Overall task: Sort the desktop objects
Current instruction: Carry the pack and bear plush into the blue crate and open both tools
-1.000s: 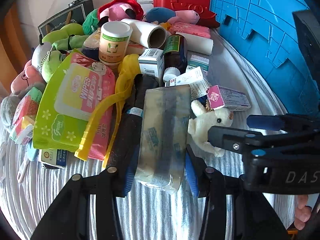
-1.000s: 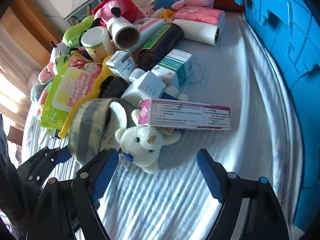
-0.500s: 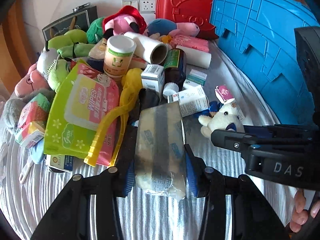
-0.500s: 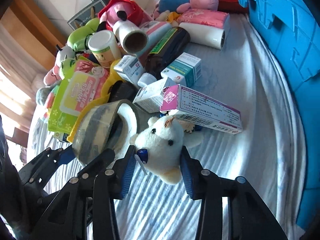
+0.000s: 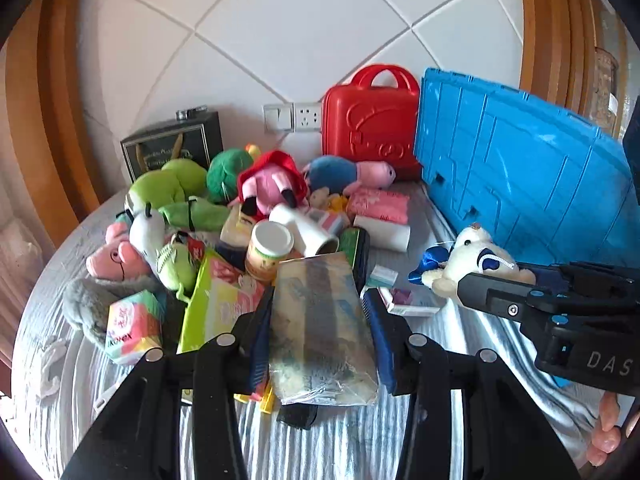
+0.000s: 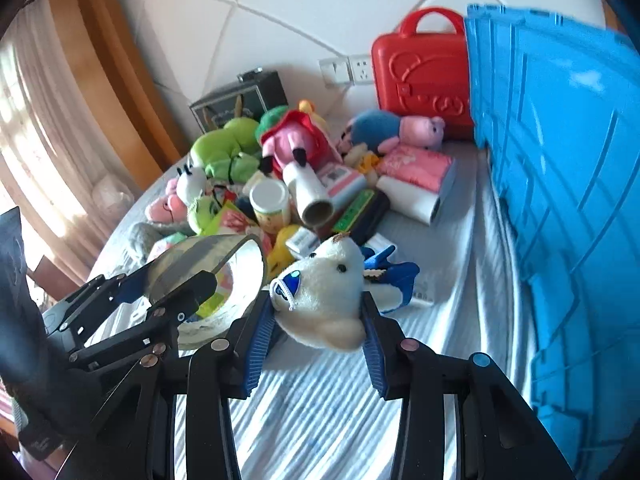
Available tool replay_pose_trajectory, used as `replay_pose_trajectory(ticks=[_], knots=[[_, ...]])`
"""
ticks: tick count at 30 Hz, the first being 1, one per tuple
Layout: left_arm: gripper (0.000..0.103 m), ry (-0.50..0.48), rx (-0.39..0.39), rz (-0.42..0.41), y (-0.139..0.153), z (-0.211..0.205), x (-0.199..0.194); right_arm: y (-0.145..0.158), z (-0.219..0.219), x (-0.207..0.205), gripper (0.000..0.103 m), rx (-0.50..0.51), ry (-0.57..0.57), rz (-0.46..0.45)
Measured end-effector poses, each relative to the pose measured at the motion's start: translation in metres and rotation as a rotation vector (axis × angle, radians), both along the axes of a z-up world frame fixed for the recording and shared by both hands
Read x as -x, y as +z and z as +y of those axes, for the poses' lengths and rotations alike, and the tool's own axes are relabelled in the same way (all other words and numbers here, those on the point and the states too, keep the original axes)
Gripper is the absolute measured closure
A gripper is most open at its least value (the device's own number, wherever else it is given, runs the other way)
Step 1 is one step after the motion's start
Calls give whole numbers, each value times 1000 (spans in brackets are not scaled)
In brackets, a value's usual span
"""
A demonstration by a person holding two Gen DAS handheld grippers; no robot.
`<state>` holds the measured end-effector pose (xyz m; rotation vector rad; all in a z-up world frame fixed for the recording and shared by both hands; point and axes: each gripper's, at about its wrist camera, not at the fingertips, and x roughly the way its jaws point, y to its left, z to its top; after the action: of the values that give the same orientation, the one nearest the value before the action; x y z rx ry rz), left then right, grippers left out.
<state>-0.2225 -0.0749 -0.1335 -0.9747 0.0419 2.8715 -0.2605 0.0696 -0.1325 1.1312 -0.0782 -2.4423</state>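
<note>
A: Left hand-held gripper (image 5: 318,322) status?

B: Clamped on the tape roll (image 5: 322,328). Wide roll, clear-brownish tape, glossy, wrinkled film at the near edge. Blue pads press both flat sides. Roll is up off the striped tabletop (image 5: 344,444).

A: Right one?

B: Right hand-held gripper (image 6: 318,322) has just been closing; it now pinches the white plush bear (image 6: 326,296). Pads squeeze the body from both sides, head pokes out ahead of the fingers. Cream fur, black eyes, blue patch with white cord on one side, blue ribbon bow (image 6: 394,278) trailing to the gripper's right. Bear is lifted clear of the cloth.

A: What's around?

B: Ahead of both grippers: the pile. Green-lidded white canister (image 5: 269,250), cardboard-core paper roll (image 5: 304,230), wipes pack (image 5: 218,302) left of the tape, pink and green plush toys further out. Red plastic case (image 5: 370,120) at the back against the tiled wall. Blue crate (image 6: 560,184) stands on the right gripper's right side, near the bear but apart from it.

A: Grippers relative to each other?

B: Side by side, tape just left of the bear, not touching.
</note>
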Motion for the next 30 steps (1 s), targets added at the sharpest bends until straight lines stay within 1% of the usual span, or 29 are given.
replay_pose_trajectory(ticks=[3,7,10,14,18,21,23,26,30], knots=[[61,-6,7,73,28,9,-4,38,8,-10,62,11,-16,112],[61,-22,7,160,62,28,-8,87,25,-28,62,-4,-64,277],[61,-48,-1,221,86,46,-11,118,40,-43,62,-5,-98,374],[61,-90,-6,292,116,79,-13,153,71,-62,62,-3,-157,477],[61,-141,-18,346,141,120,-13,176,110,-75,62,-14,-231,541],[61,-185,-15,362,156,157,-10,190,143,-80,62,-44,-293,574],[61,-208,-10,341,164,183,-6,200,168,-80,62,-62,-325,580],[61,-237,-36,297,171,217,0,209,201,-76,62,-101,-385,600],[61,-260,17,267,179,265,10,212,238,-61,62,-135,-422,589]])
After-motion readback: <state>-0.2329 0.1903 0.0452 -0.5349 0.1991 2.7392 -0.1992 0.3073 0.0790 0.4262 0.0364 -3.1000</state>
